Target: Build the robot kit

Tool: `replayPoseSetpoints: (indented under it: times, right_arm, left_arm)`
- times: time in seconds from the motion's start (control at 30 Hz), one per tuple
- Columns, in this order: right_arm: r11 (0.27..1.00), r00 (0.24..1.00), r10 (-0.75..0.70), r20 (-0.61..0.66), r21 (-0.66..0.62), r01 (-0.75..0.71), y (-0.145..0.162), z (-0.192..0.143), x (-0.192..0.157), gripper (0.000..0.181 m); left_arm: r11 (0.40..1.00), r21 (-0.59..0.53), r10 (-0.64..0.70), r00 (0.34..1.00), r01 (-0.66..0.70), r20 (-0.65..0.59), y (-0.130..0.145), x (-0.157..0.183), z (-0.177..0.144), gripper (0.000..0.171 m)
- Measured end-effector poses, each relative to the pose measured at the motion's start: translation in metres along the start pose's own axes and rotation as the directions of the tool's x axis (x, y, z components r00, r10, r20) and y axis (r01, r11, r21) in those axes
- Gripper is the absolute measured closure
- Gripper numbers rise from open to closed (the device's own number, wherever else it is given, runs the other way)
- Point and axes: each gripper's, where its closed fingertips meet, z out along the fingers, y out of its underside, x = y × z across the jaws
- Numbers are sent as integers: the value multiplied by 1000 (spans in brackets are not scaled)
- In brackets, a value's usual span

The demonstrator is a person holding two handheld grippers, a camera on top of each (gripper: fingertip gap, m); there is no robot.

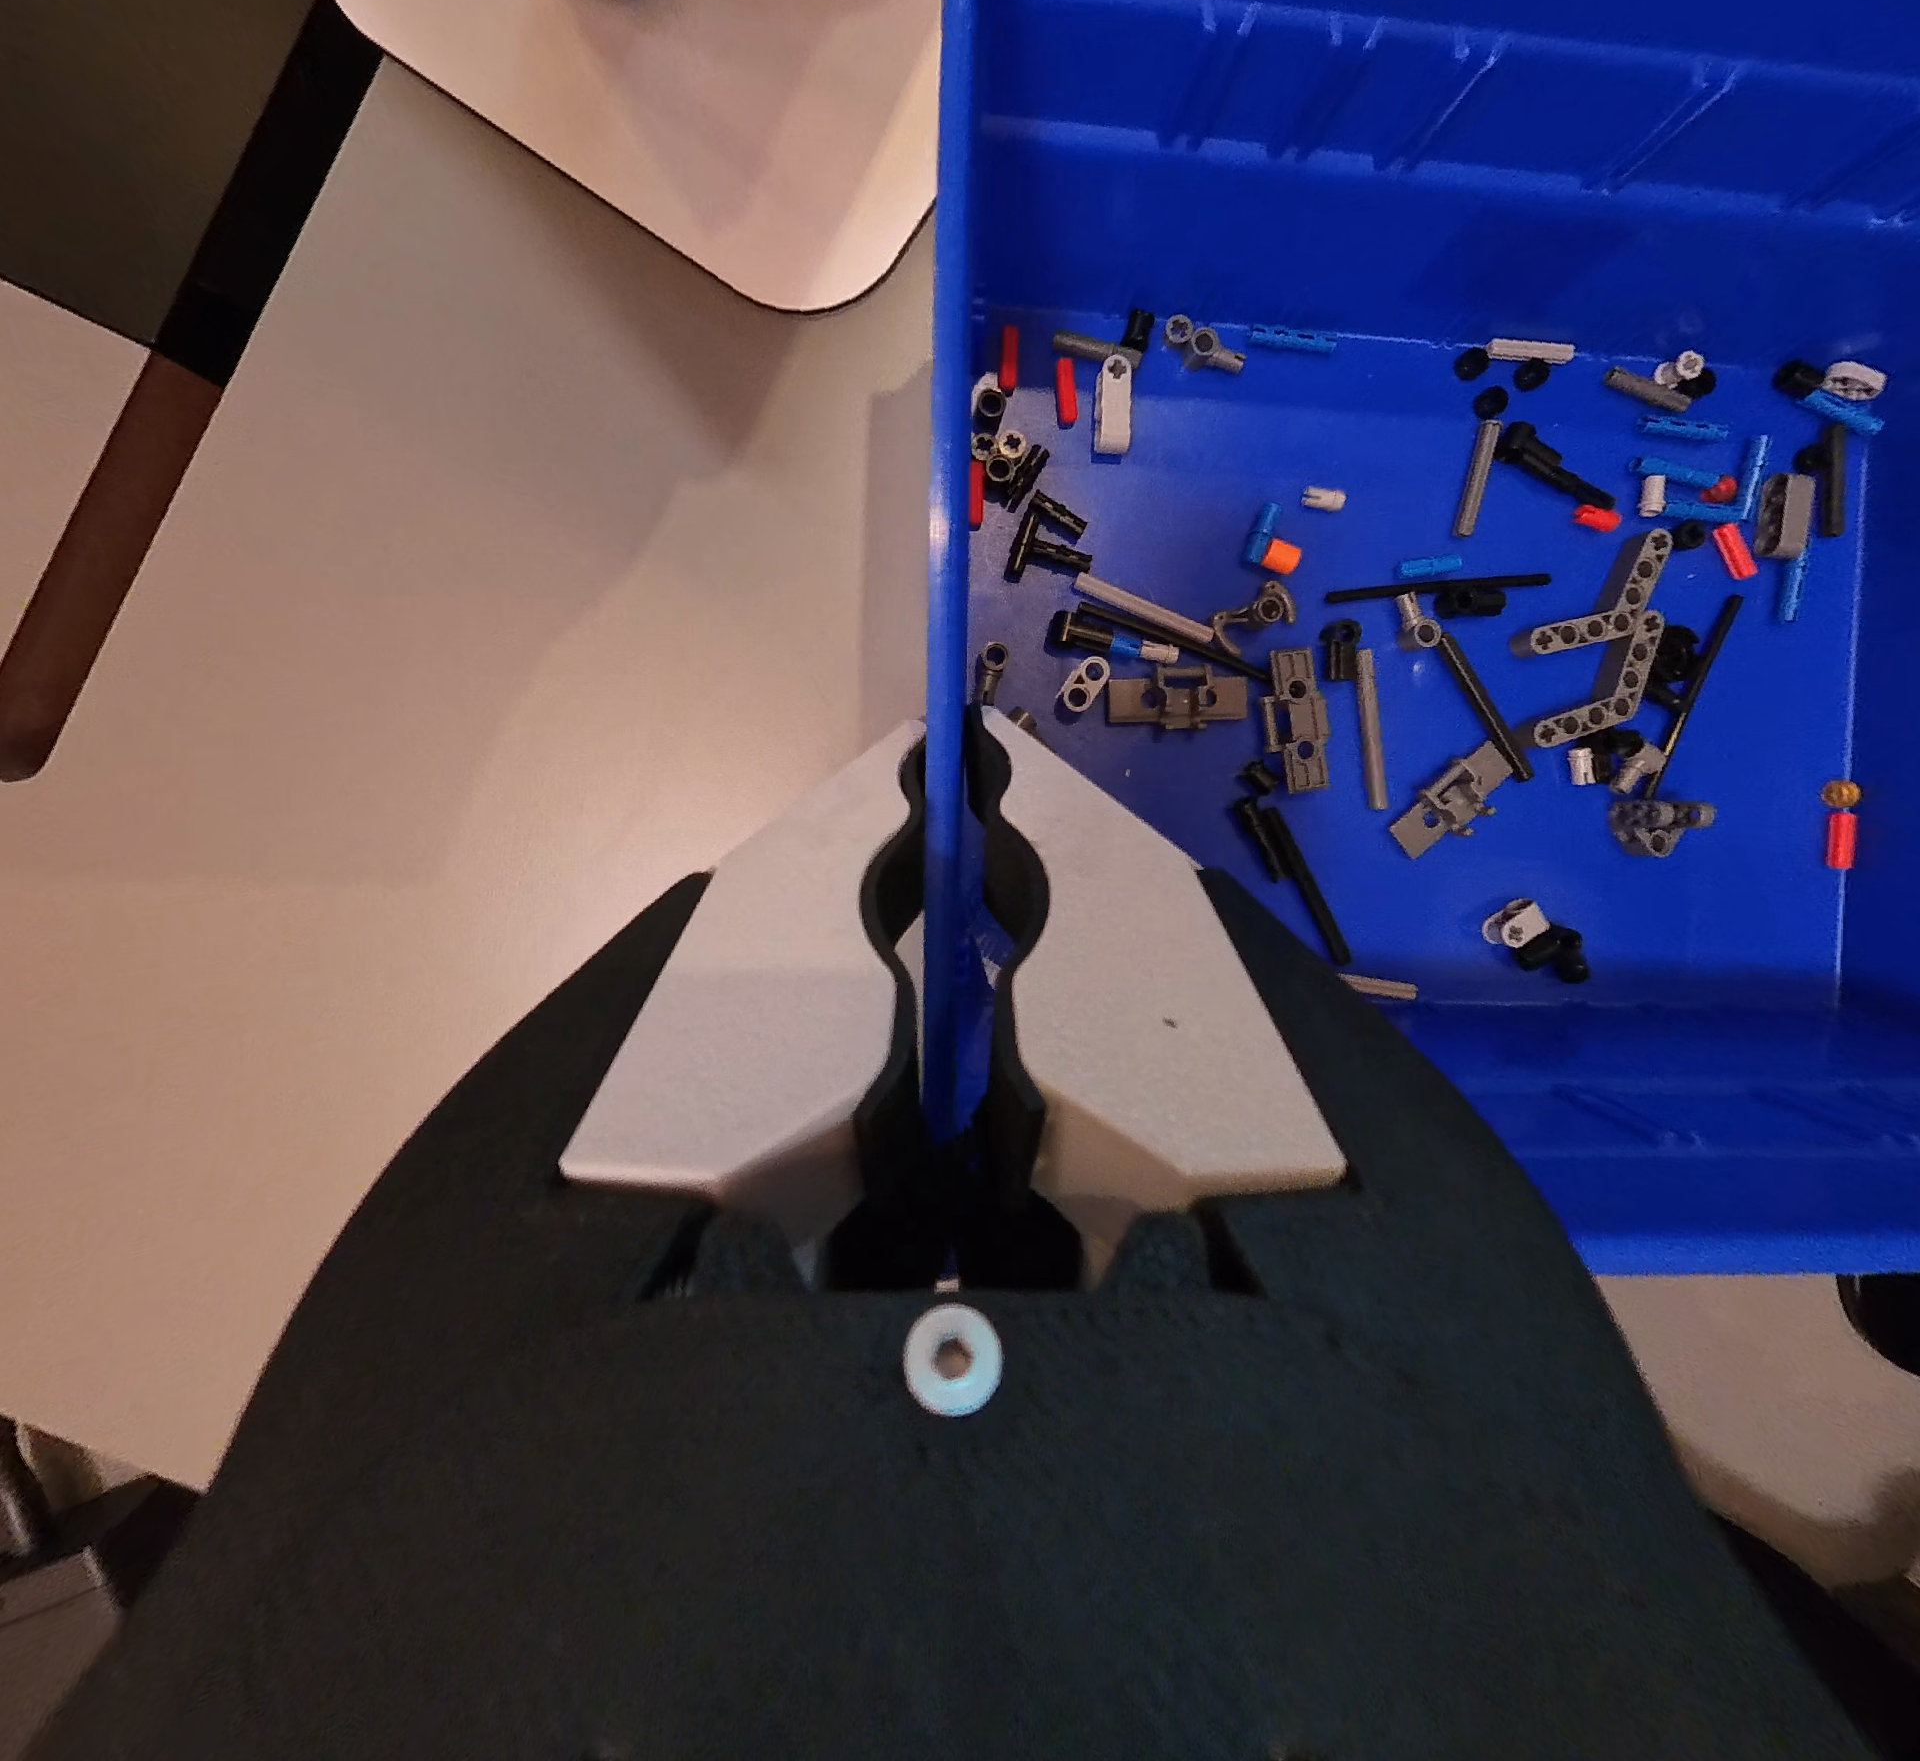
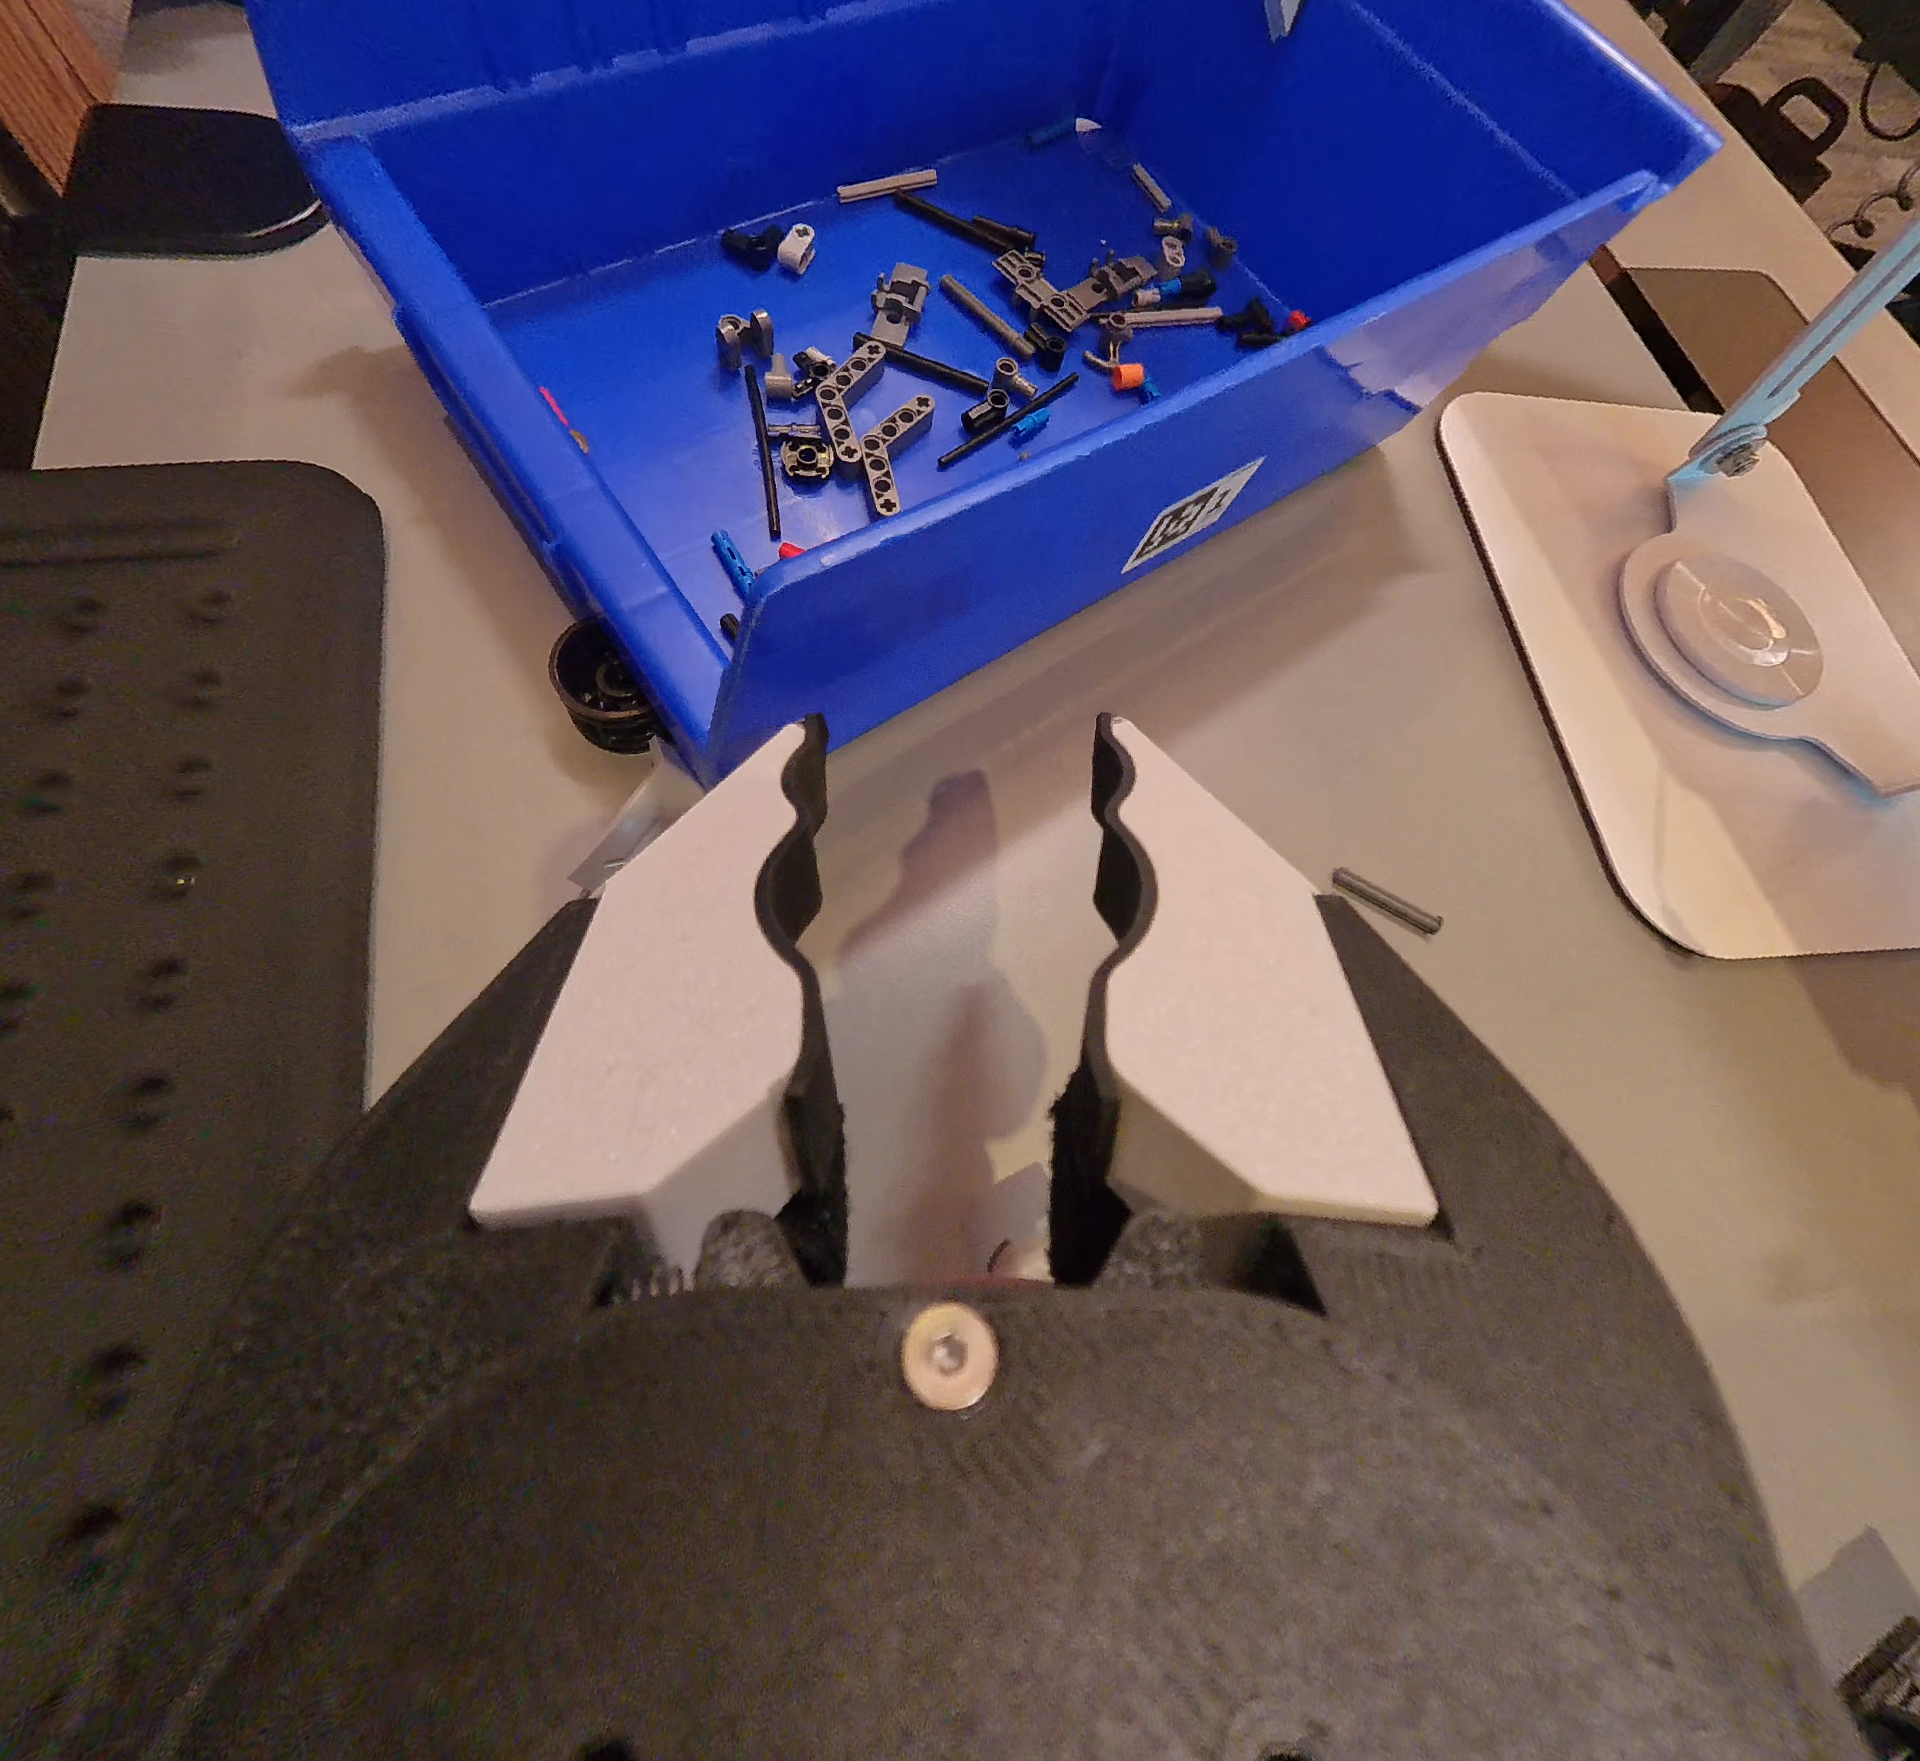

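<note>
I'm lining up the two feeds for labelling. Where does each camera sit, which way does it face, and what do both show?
Left wrist view: on the left gripper, looking steeply down along its fingers, which clamp the side wall of the blue bin; pale table beyond.
Right wrist view: on the right gripper, open over the table, facing the bin's front corner, with a black perforated mat on the left.
Shared: the bin and its loose small building parts.
</note>
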Motion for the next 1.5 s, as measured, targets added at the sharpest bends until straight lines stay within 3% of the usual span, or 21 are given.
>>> replayPoseSetpoints:
  times: [0.8, 1.23, 1.5]
  right_arm:
    - [1000, 1000, -2, -8, -15, 2, 5, 2, 2, 132]
    - [1000, 1000, -1, -8, -16, 1, 5, 2, 3, 132]
    - [1000, 1000, -2, -9, -16, 1, 5, 2, 3, 132]
  left_arm:
    - [998, -53, -21, 999, 19, -35, 15, -2, 3, 171]
    - [997, -37, 70, 996, -68, 52, 6, -2, -15, 145]
    - [989, -18, 149, 962, -148, 228, -13, -11, -31, 126]
